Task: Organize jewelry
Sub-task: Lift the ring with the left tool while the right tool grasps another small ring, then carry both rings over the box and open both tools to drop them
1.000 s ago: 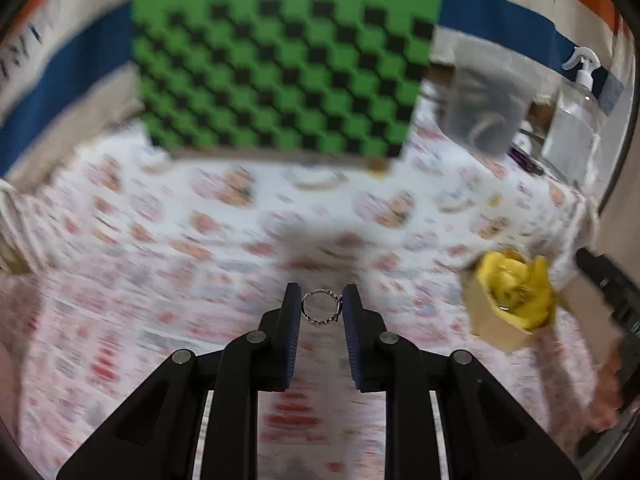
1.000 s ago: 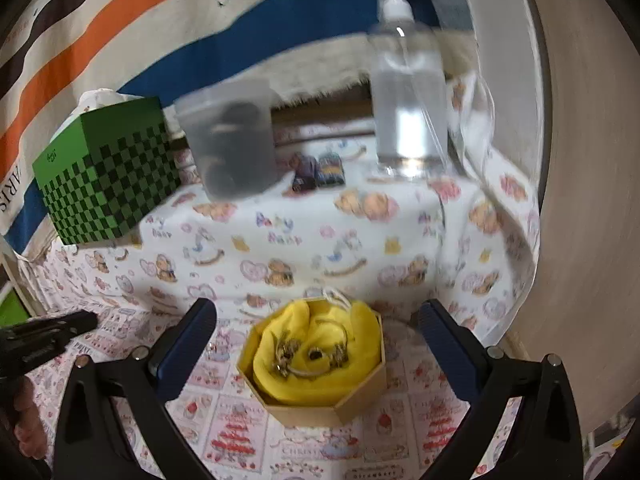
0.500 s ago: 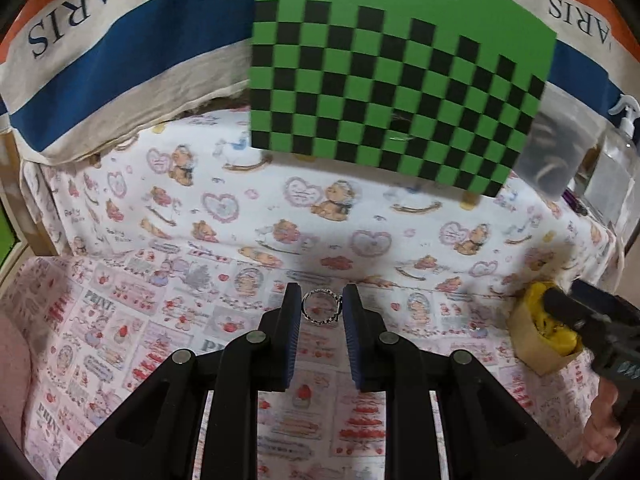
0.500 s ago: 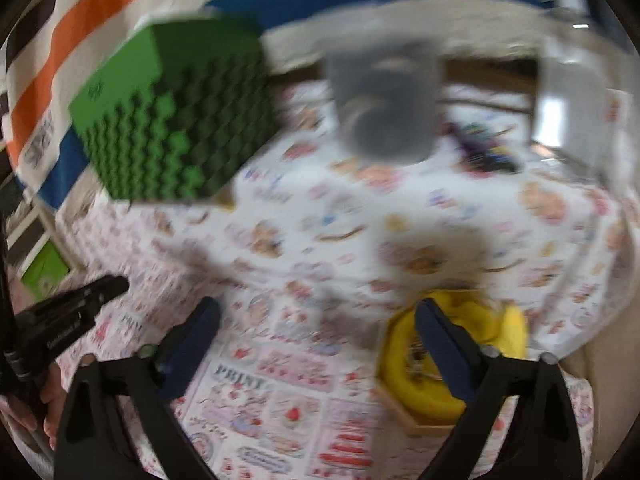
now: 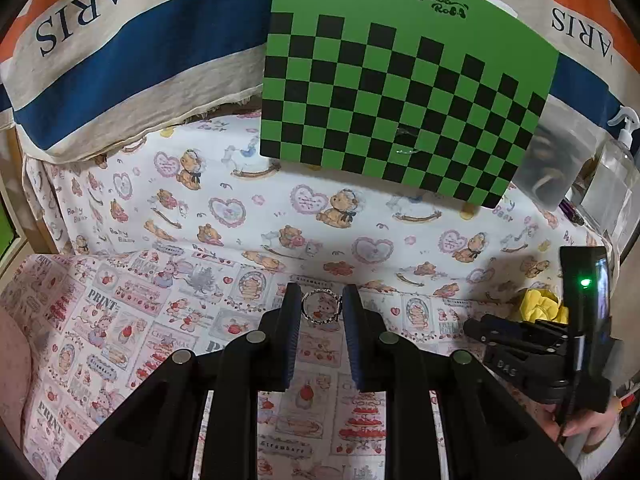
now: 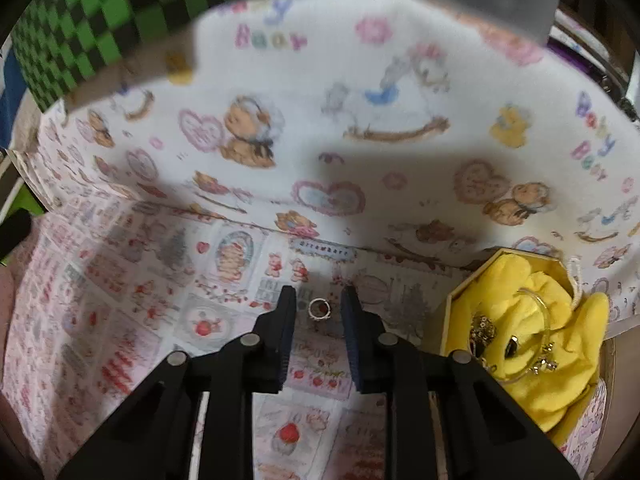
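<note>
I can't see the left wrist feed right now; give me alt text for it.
The left gripper holds a small beaded ring between its jaws above a pink printed cloth. A green-and-black checkered box stands behind on a teddy-bear cloth; the right gripper and a yellow-lined box sit at the right edge.

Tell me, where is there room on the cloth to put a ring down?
The big bare stretch of printed cloth left of the left gripper, and in front of the green checkered box. The right is crowded: the yellow-lined box of jewelry, with the clear cup and spray bottle behind it.
</note>
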The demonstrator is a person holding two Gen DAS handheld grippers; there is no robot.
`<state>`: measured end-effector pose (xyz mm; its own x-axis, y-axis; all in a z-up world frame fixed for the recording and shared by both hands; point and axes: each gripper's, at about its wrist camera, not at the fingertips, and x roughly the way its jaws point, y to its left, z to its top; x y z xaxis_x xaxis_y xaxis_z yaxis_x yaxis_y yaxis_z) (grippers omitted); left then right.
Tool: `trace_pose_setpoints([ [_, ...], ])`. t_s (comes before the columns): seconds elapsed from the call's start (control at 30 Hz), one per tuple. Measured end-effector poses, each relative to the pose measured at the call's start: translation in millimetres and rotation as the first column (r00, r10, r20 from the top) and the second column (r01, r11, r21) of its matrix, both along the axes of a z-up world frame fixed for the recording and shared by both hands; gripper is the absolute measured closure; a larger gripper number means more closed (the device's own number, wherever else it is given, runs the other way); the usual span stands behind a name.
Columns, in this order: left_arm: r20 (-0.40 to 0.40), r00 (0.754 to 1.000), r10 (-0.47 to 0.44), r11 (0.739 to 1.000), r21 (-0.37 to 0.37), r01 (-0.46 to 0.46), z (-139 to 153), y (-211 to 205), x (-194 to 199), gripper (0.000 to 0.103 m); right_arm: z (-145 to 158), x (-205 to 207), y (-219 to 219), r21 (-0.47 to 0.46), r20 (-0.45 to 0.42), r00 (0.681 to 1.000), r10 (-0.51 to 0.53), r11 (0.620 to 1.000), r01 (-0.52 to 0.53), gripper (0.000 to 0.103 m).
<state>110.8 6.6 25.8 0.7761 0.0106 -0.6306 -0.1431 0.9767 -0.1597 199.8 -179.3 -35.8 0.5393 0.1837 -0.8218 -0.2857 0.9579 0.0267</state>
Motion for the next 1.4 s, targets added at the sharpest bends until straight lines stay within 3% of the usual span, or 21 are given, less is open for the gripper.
trace_pose_setpoints([
  [0.2,-0.007,1.000,0.002,1.000,-0.005,-0.002,-1.5,1.1,1.9,0.083,-5.7,2.5,4.0,-0.026,0.001,1.000,0.000,1.000,0.000,0.082],
  [0.27,-0.009,1.000,0.004,1.000,-0.006,-0.004,-2.0,2.0,2.3,0.083,-6.8,1.8,8.2,-0.028,-0.006,1.000,0.014,1.000,-0.014,0.087],
  [0.53,-0.011,1.000,0.014,1.000,-0.009,-0.014,-2.7,5.2,2.7,0.083,-16.6,-1.5,27.0,-0.053,-0.024,1.000,0.016,0.998,-0.017,0.091],
  [0.83,0.013,1.000,0.018,1.000,-0.018,-0.018,5.8,8.0,-3.5,0.083,2.6,-27.1,26.3,-0.035,0.022,0.999,0.049,0.998,-0.048,0.091],
  [0.97,0.053,0.999,0.012,1.000,-0.008,-0.012,15.4,4.2,-12.1,0.083,16.6,-50.0,24.0,-0.017,0.064,0.995,0.080,0.997,-0.079,0.091],
  [1.27,0.242,0.970,-0.019,1.000,0.020,0.014,43.5,-11.6,-40.8,0.083,49.6,-88.7,-24.0,0.080,0.194,0.978,0.081,0.992,-0.098,0.091],
  [1.4,0.289,0.957,-0.027,1.000,0.021,0.022,47.7,-15.8,-47.2,0.083,70.9,-100.3,-55.2,0.180,0.260,0.964,0.062,0.977,-0.112,0.091],
])
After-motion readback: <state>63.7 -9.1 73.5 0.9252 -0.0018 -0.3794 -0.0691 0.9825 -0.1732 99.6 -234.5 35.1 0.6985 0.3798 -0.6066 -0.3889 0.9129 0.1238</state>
